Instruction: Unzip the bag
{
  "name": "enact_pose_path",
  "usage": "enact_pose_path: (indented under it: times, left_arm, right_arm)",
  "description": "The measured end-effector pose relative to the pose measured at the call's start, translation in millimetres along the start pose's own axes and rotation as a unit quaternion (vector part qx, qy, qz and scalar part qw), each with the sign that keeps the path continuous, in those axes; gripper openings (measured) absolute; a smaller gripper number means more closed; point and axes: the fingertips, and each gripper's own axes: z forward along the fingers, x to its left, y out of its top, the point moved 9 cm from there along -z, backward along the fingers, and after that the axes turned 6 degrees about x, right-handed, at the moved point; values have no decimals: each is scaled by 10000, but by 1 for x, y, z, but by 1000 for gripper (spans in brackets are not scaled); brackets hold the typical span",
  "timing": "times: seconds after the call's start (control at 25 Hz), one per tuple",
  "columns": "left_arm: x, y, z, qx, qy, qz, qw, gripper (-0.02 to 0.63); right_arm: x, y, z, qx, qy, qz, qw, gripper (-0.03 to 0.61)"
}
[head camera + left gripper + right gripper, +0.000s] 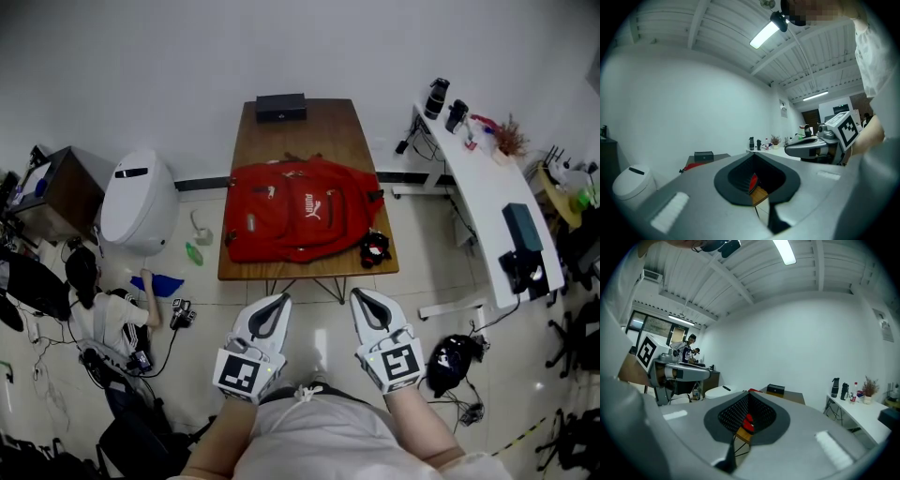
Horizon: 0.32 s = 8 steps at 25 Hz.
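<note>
- Head view, far left: white rounded bin [139,202] on the floor just beside the worktop [305,131]. Not part of the task.
- left tongs [283,298]: jaws closed tip to tip, nothing held. Left gripper view shows only a sliver of red and the worktop edge through the gap behind the tips. They sit low by the person's body, short of the worktop's near edge.
- bag [300,220]: red backpack lying flat, front panel up, on the near half of the worktop. Its longer side looks to run left-right across the worktop. A black box [281,107] sits behind it at the far end, apart from it.
- Key relation: the bag lies straight ahead of both tongs, well apart, roughly centred between them, so neither hand is clearly nearer. Zip pulls are too small to pick out.
- right tongs [357,293]: fully closed, empty, level with the left pair and pointing at the bag.
- Judgement: unzipping not started. Both tongs must open and travel forward over the near edge, probably one pinning fabric and one taking the pull.
- small black object [375,247]: on the worktop just beside the bag's right near corner, could get in the way.
- white desk [483,187]: far right, cluttered, irrelevant.
</note>
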Motion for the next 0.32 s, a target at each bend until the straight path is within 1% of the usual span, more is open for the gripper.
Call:
enact_pose_path:
  times: [0.2,0.32]
  left_arm:
    - [-4,-2,2,-90,-112,-76,9999,6]
    - [-7,-2,5,-46,-141,-71,9999,6]
  right_arm:
    - [2,2,0,-11,77,-99,9999,8]
    - [0,0,-2,-7,60,-96,9999,8]
